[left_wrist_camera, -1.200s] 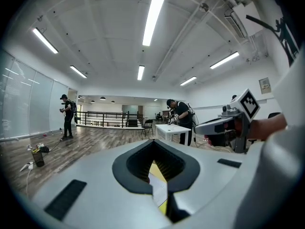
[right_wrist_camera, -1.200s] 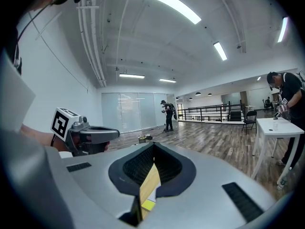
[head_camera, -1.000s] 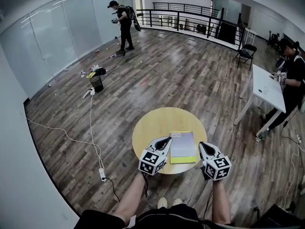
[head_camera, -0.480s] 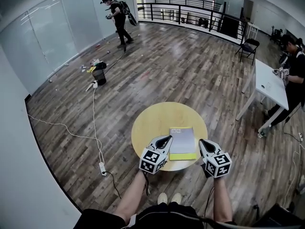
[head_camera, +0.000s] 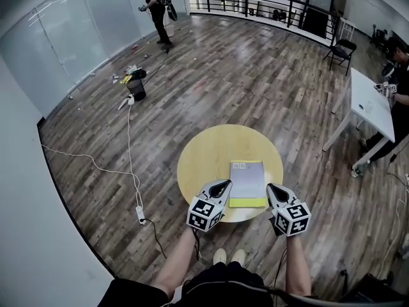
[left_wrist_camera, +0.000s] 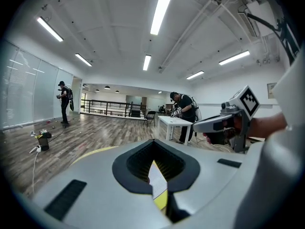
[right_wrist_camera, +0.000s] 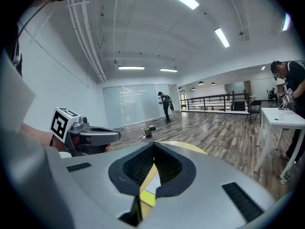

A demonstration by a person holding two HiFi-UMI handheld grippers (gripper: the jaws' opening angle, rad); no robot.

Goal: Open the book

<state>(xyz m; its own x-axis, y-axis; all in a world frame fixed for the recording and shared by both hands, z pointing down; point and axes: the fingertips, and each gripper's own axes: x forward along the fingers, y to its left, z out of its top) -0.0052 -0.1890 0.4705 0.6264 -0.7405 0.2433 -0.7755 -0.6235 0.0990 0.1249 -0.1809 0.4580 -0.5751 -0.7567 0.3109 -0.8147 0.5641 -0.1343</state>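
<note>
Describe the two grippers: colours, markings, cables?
The left gripper and right gripper match: pale grey shells tapering to black ribbed jaw pads, each with a white cube of black square markers at the rear. A thin dark cable hangs by each forearm; no sleeves.

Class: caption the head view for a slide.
Left gripper and right gripper flank the closed book on a round table.

A round yellow surface [head_camera: 203,153] is set on a wooden floor [head_camera: 255,82]. One closed book [head_camera: 246,183] is laid flat on its near right part. A grey cover and a yellow strip along the near edge are shown.
</note>
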